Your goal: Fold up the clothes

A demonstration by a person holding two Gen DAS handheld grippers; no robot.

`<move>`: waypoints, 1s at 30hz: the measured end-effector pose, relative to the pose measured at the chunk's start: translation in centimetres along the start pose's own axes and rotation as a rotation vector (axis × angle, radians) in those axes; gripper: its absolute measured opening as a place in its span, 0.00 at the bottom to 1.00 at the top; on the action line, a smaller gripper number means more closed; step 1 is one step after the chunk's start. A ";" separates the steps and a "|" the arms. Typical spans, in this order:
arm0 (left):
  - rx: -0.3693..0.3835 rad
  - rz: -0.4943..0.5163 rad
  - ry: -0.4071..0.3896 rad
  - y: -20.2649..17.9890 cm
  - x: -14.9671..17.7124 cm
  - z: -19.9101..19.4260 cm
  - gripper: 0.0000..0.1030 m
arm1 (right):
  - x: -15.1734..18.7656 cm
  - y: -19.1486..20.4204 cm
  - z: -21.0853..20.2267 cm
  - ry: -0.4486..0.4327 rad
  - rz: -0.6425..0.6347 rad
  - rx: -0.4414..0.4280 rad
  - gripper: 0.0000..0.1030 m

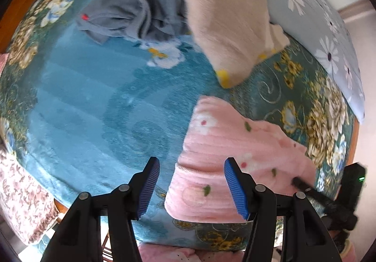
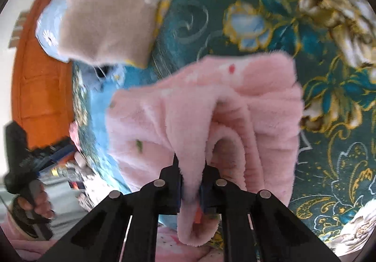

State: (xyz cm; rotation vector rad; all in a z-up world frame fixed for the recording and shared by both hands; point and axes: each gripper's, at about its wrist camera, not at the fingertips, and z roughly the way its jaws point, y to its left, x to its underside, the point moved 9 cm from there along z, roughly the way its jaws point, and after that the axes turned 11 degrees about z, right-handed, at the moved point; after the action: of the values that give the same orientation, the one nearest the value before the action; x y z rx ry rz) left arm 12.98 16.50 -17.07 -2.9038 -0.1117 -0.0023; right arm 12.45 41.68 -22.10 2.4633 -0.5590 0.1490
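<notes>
No brand, label or writing can be read on any garment; a small red tab on the grey garment (image 1: 122, 13) is too blurred to make out.

The pink fleece garment (image 1: 237, 158) lies folded in layers on the teal floral bedspread (image 1: 94, 107), near the bed's front edge. The left gripper (image 1: 191, 188) hovers over its near left corner with its 2 blue-padded fingers (image 1: 150, 188) spread apart, holding nothing. The right gripper (image 2: 190, 188) has its fingers pressed together on a pinched fold of the same pink garment, which bunches up ahead of them. A beige garment with yellow trim (image 1: 225, 15) lies further back, beside the grey one, near a daisy-print pillow (image 1: 329, 34).
</notes>
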 end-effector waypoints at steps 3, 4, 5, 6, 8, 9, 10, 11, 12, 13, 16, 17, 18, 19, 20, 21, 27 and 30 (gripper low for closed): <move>0.016 0.041 0.008 -1.0 0.0 0.3 0.59 | -0.4 0.3 -3.1 -0.061 0.002 -0.044 0.11; 0.019 0.055 0.013 -1.3 0.0 0.4 0.59 | -0.6 0.4 -4.1 -0.079 -0.001 -0.054 0.11; 0.020 0.069 0.020 -1.7 0.0 0.6 0.59 | -0.7 0.4 -5.1 -0.098 -0.004 -0.064 0.11; 0.020 0.083 0.028 -2.0 0.0 0.8 0.59 | -0.8 -0.1 -5.5 -0.109 0.006 -0.058 0.11; 0.017 0.109 0.046 -2.6 0.2 1.4 0.59 | -1.0 -2.3 -5.1 -0.116 0.050 -0.012 0.11; 0.015 0.122 0.055 -2.9 0.2 1.6 0.59 | -1.0 -3.8 -4.3 -0.104 0.086 0.016 0.11; 0.014 0.133 0.062 -3.2 0.3 1.9 0.59 | -0.9 -5.4 -3.3 -0.089 0.126 0.045 0.11; 0.013 0.144 0.068 -3.4 0.4 2.1 0.59 | -0.8 -7.0 -2.4 -0.073 0.165 0.075 0.11; 0.012 0.154 0.074 -3.7 0.5 2.4 0.59 | -0.6 -8.0 -1.6 -0.058 0.198 0.084 0.11; 0.011 0.165 0.080 -3.9 0.6 2.6 0.59 | -0.3 -8.8 -0.7 -0.042 0.228 0.088 0.12; 0.009 0.197 0.098 -4.7 0.8 3.4 0.59 | 0.3 -8.3 0.1 -0.023 0.226 0.082 0.18; 0.008 0.208 0.104 -4.9 0.9 3.6 0.59 | 0.5 -7.9 0.1 -0.018 0.211 0.084 0.22; 0.007 0.219 0.110 -5.2 0.9 3.9 0.59 | 0.4 -7.5 -0.1 -0.019 0.196 0.084 0.24; 0.006 0.229 0.117 -5.4 1.0 4.1 0.59 | 0.3 -7.0 -0.7 -0.030 0.178 0.082 0.26; 0.005 0.240 0.123 -5.7 1.1 4.4 0.59 | 0.1 -6.5 -1.4 -0.043 0.159 0.079 0.29; 0.005 0.251 0.129 -5.9 1.2 4.6 0.59 | -0.1 -6.0 -2.1 -0.057 0.140 0.076 0.31; -0.006 0.255 0.148 -5.6 0.8 5.2 0.59 | -2.2 -6.0 -2.6 -0.082 0.196 0.008 0.48; -0.015 0.246 0.160 -5.0 0.8 5.3 0.59 | -2.2 -6.4 -0.3 -0.007 0.274 -0.071 0.52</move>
State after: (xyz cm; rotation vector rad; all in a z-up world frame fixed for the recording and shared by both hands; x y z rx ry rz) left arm 13.39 22.64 -21.04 -2.8983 0.2734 -0.1932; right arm 13.19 47.33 -25.85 2.3101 -0.8884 0.2260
